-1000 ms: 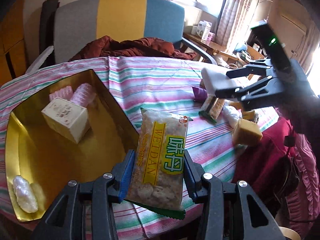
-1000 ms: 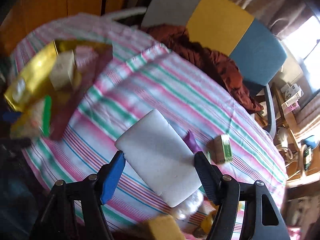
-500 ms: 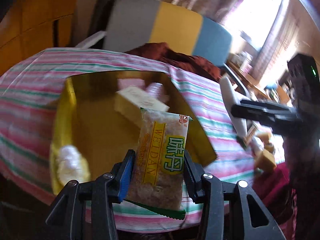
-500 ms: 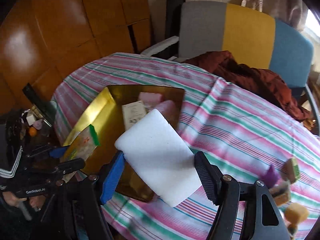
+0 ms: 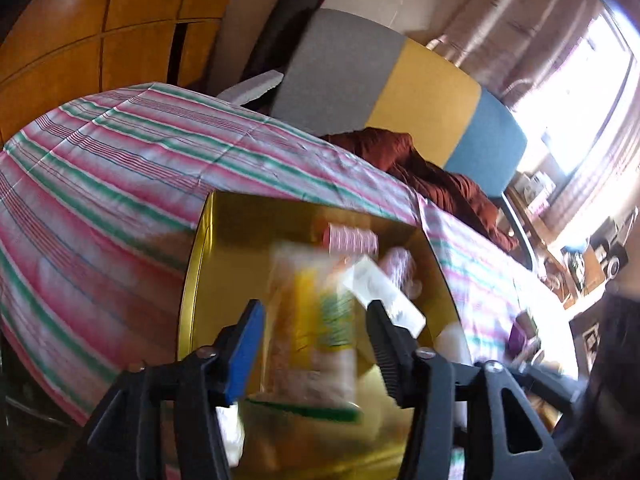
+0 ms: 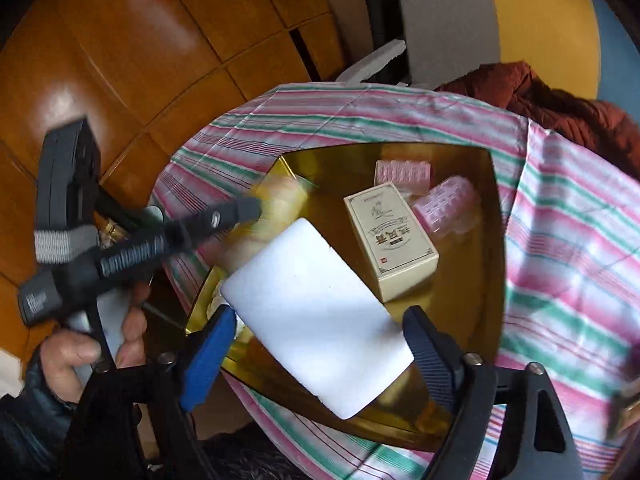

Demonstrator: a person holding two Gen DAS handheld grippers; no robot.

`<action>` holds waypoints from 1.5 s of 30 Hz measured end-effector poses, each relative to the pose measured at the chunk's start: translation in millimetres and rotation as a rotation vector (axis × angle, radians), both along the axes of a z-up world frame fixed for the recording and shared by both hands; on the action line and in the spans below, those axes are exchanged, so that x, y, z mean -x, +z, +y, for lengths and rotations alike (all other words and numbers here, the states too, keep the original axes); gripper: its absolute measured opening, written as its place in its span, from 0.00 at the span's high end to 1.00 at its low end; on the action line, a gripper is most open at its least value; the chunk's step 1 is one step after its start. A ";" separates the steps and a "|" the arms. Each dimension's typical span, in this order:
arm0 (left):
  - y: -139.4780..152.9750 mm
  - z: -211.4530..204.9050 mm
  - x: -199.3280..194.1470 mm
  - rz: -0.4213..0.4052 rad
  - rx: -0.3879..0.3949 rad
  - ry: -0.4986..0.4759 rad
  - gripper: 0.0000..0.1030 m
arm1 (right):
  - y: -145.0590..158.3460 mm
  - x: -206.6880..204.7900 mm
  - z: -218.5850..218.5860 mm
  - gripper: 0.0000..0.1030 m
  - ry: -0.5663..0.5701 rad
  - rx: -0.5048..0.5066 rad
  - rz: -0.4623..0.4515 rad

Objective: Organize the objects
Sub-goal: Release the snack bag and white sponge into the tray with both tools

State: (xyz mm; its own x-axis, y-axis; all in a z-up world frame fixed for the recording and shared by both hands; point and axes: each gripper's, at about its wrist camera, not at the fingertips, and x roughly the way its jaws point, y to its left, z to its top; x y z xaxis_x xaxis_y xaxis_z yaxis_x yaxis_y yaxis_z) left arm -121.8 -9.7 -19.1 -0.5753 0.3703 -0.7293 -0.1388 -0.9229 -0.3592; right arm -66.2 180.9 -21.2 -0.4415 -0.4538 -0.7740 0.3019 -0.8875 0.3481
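My left gripper (image 5: 316, 336) hovers over the gold tray (image 5: 196, 280), its fingers a little wider than the yellow-green snack packet (image 5: 316, 332). The packet is blurred and hangs loose between them. In the right wrist view the left gripper (image 6: 252, 208) reaches in over the tray's left rim, with the packet (image 6: 280, 200) a yellow smear at its tips. My right gripper (image 6: 318, 350) is shut on a flat white block (image 6: 316, 320), held above the tray's (image 6: 492, 240) near side. Inside the tray lie a cream box (image 6: 390, 236) and two pink ribbed rolls (image 6: 402, 174).
The round table wears a pink-and-green striped cloth (image 5: 100, 184). Behind it stand a grey, yellow and blue chair (image 5: 420, 92) with a red-brown jacket (image 5: 432, 184), and wooden panelling (image 6: 120, 60). A person's hand (image 6: 80, 352) holds the left gripper. Small items (image 5: 520, 332) lie at the table's right.
Both grippers swung left to over the gold tray. The snack packet, sharp and clamped before, is now blurred and loose between the left fingers. The white block stays clamped.
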 end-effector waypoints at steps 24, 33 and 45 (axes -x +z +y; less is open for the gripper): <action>-13.0 36.7 -79.2 0.104 0.282 -0.023 0.32 | -2.2 -51.9 9.5 0.00 -0.172 -0.256 0.190; -14.8 47.2 -87.0 0.105 0.317 -0.032 0.32 | -2.6 -57.8 20.6 0.00 -0.237 -0.288 0.209; -7.8 54.2 -93.9 0.140 0.339 -0.042 0.32 | -2.6 -60.6 38.3 0.00 -0.316 -0.307 0.219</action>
